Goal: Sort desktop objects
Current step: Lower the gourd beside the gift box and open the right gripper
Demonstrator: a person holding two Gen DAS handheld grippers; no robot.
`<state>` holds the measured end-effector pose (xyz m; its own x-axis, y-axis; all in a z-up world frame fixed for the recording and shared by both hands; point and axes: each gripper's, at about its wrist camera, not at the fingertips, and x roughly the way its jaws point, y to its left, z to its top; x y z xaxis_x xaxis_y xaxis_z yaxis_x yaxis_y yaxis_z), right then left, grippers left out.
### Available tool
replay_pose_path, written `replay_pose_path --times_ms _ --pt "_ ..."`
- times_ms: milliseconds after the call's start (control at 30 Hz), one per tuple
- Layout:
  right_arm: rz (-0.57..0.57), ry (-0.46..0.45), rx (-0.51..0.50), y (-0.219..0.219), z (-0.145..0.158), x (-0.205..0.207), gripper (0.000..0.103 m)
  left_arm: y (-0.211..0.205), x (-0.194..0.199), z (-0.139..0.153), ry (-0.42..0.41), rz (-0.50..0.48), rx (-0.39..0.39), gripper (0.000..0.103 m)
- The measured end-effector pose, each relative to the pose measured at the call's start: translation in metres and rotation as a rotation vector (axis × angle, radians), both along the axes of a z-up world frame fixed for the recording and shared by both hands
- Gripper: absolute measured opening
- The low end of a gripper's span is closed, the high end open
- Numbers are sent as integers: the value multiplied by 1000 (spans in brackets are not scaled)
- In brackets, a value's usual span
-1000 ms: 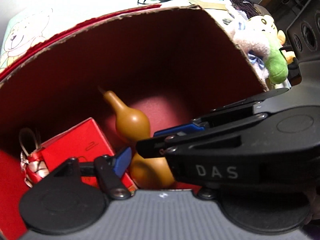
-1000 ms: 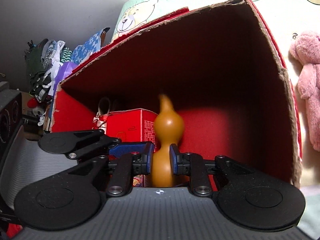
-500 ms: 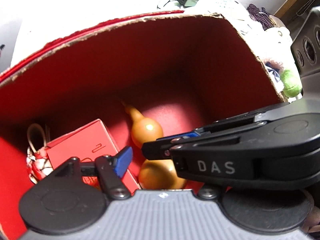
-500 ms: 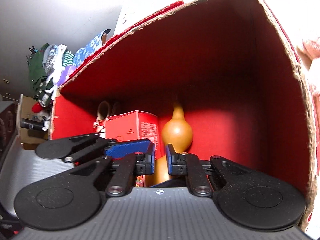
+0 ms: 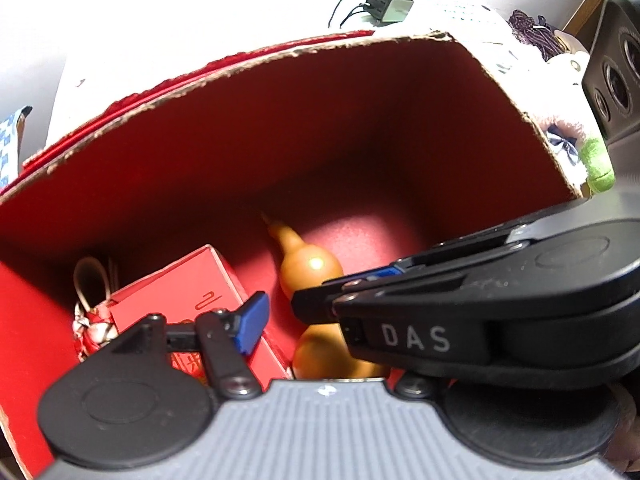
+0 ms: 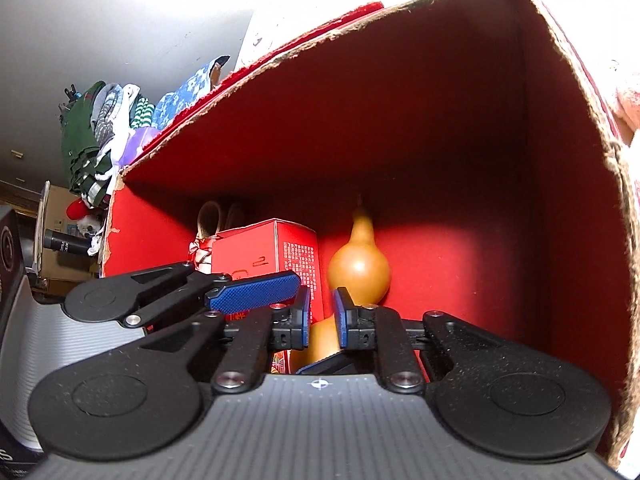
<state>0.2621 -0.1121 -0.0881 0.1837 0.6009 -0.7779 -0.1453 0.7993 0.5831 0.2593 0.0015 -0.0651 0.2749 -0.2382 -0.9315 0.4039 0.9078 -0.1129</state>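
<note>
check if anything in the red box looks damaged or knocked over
The red box has a ragged, torn cardboard rim, worst along the top edge and right wall. Inside, the gourd lies on the floor beside the small red carton, not upright. Nothing is spilled.

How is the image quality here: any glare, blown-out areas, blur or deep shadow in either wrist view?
Left wrist view: the desk behind the box is blown out white, the gourd carries a small glare spot, and everything looks slightly soft. Right wrist view: sharper; the box's upper walls sit in deep shadow while a lit patch falls on its floor by the gourd; straight edges bow from fisheye distortion.
</note>
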Motion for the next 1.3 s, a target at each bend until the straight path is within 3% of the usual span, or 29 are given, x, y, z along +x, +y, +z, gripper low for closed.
replay_pose_path --times_ms 1300 --pt "-11 -78 37 -1 4 -1 24 -6 -12 9 -112 -8 52 69"
